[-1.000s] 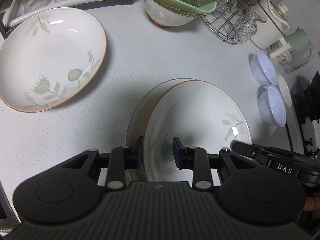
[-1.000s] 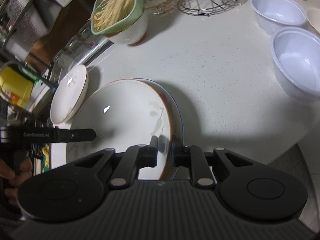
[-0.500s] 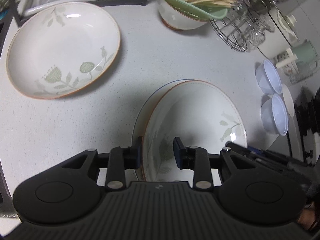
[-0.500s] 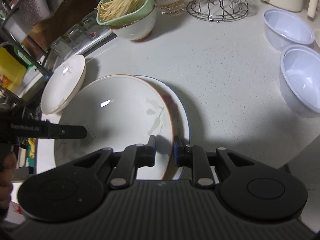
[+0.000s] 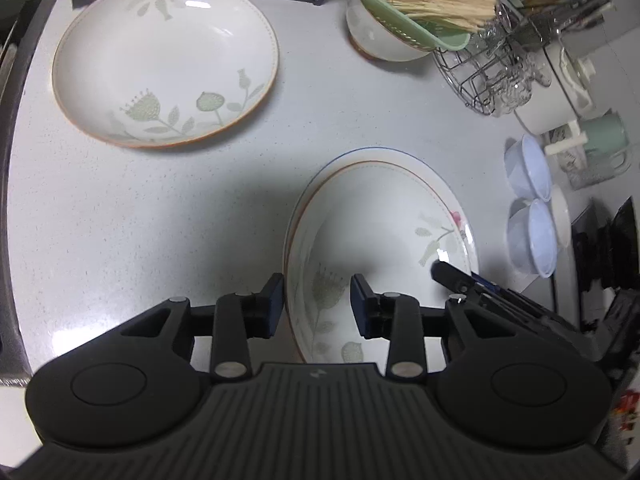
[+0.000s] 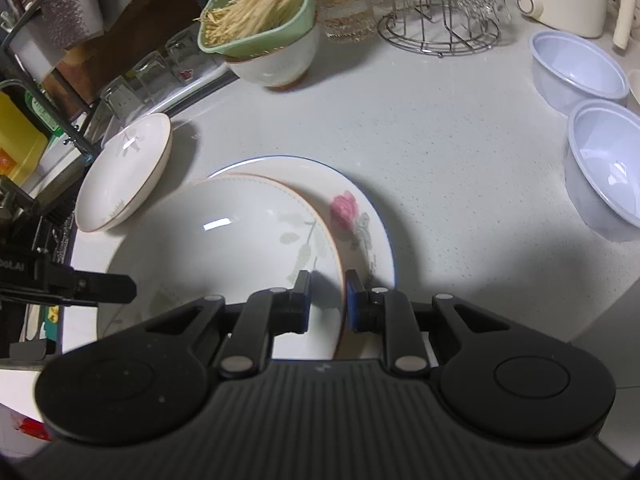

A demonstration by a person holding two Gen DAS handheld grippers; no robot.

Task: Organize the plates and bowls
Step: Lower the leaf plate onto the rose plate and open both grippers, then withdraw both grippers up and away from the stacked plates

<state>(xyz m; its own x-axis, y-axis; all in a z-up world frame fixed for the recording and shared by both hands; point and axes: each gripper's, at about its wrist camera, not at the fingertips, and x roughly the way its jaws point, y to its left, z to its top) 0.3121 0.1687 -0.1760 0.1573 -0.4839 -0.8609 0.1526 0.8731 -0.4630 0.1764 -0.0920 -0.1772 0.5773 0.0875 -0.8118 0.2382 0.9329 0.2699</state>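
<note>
A shallow leaf-patterned bowl (image 5: pixel 384 240) with an orange rim rests on a blue-rimmed rose plate (image 6: pixel 360 216) on the white counter (image 5: pixel 160 216). My left gripper (image 5: pixel 318 304) straddles the bowl's near-left rim. Its jaws are opening, and a wide gap shows beside the rim. My right gripper (image 6: pixel 328 300) straddles the opposite rim, its jaws slightly parted, with bowl surface showing between the inner pad and the rim. A second leaf-patterned bowl (image 5: pixel 164 64) lies alone at the far left.
A green colander of noodles sits in a white bowl (image 5: pixel 400 12) at the back. Beside it stands a wire rack of glasses (image 5: pixel 492 76). Two pale blue bowls (image 6: pixel 576 68) (image 6: pixel 608 164), a white pot and a green mug (image 5: pixel 604 136) line the right side. Shelving stands at the back left.
Both grippers' jaws have widened around the bowl's rim. The left gripper has pulled back and up. The bowl has slid toward the left gripper on the plate, uncovering the rose.
</note>
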